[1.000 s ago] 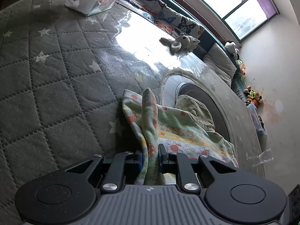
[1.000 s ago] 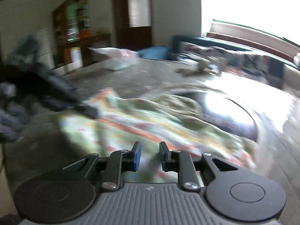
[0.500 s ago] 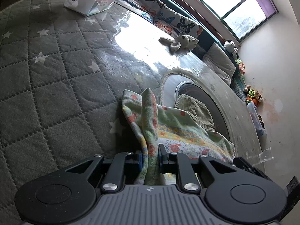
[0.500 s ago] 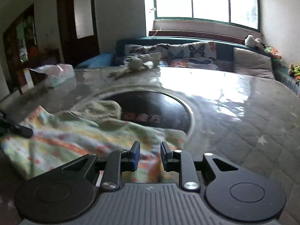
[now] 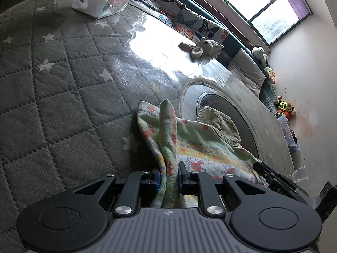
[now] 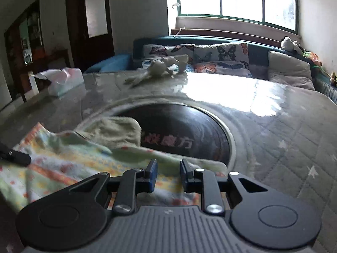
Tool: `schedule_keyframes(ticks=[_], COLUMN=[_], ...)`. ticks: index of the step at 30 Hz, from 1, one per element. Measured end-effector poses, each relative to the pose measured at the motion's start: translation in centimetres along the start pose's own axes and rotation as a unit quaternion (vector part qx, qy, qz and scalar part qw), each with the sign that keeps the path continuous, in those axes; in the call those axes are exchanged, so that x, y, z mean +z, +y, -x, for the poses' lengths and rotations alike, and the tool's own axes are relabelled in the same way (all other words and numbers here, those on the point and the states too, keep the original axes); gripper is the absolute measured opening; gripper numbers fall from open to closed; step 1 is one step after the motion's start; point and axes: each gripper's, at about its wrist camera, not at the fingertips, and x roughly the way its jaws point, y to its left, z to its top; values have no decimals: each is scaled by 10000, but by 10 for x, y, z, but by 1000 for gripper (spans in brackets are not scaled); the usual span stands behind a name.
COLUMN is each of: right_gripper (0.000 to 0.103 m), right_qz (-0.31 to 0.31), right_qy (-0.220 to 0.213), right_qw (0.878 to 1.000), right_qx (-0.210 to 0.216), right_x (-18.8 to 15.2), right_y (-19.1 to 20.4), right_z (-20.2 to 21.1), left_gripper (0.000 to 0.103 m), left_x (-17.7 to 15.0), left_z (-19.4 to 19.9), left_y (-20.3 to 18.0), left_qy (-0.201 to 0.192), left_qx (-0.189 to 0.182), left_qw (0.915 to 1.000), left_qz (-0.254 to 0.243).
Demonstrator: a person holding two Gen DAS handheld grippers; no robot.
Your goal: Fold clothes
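Left hand-held gripper (image 5: 168, 175) unchanged over the last second: still pinched on a bunched edge of the printed garment (image 5: 200, 147), which lies rumpled on the quilted counter (image 5: 63, 84) over the dark round inset (image 6: 189, 130). Right hand-held gripper (image 6: 166, 174), swung in over the opposite edge, now hovers parted and empty. Suggests a second hold on the cloth for a fold.
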Motion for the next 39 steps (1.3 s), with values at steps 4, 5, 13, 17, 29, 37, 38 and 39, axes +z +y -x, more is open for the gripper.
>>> schedule_keyframes(ticks=[4, 5, 13, 17, 29, 37, 38, 39], right_gripper=[22, 22, 46, 49, 42, 11, 10, 9], right_qz=[4, -24, -128, -118, -468, -447, -446, -463], right_qy=[18, 66, -5, -46, 55, 61, 37, 2], right_qw=[9999, 9999, 9997, 9988, 9987, 9990, 9990, 9989], right_qx=[168, 108, -229, -470, -190, -76, -76, -63], right_x=[6, 7, -1, -10, -25, -25, -24, -23], right_y=[7, 6, -15, -28, -31, -24, -24, -24], right_z=[-8, -12, 4, 19, 15, 18, 18, 20], left_gripper=[17, 17, 17, 17, 17, 11, 11, 10], left_x=[0, 0, -1, -2, -5, -9, -9, -9], left_z=[0, 0, 0, 0, 0, 5, 7, 10], left_y=[0, 0, -1, -2, -7, -17, -19, -20], left_qy=[-6, -6, -35, -69, -161, -345, -383, -419], left_qx=[3, 1, 19, 32, 120, 159, 165, 168], left_qw=[10000, 10000, 10000, 9999, 9992, 9970, 9965, 9961], left_qz=[0, 5, -61, -132, -339, -669, -720, -764])
